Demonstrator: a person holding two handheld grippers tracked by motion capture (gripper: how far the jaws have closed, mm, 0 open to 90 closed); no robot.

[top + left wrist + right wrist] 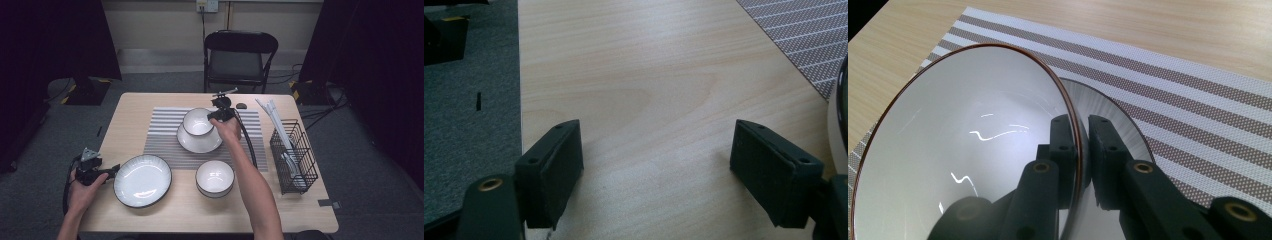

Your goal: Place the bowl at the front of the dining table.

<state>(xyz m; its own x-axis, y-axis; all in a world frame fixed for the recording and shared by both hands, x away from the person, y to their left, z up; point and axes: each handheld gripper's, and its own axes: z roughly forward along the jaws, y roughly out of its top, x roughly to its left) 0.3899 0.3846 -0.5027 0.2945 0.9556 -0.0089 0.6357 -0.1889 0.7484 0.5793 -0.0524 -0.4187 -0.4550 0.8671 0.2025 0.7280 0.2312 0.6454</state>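
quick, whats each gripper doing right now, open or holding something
Left gripper: open, nothing between its jaws, above bare table.
Right gripper: jaws shut on the rim of the bowl, one inside, one outside, over a plate.

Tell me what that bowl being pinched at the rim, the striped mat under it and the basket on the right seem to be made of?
The bowl looks like glazed ceramic: glossy white, sharp light reflections, thin dark rim. The striped mat appears to be woven plastic or vinyl, since a fine mesh texture shows up close; hard to be sure. The basket seems to be black coated metal wire, an open grid of thin rods.
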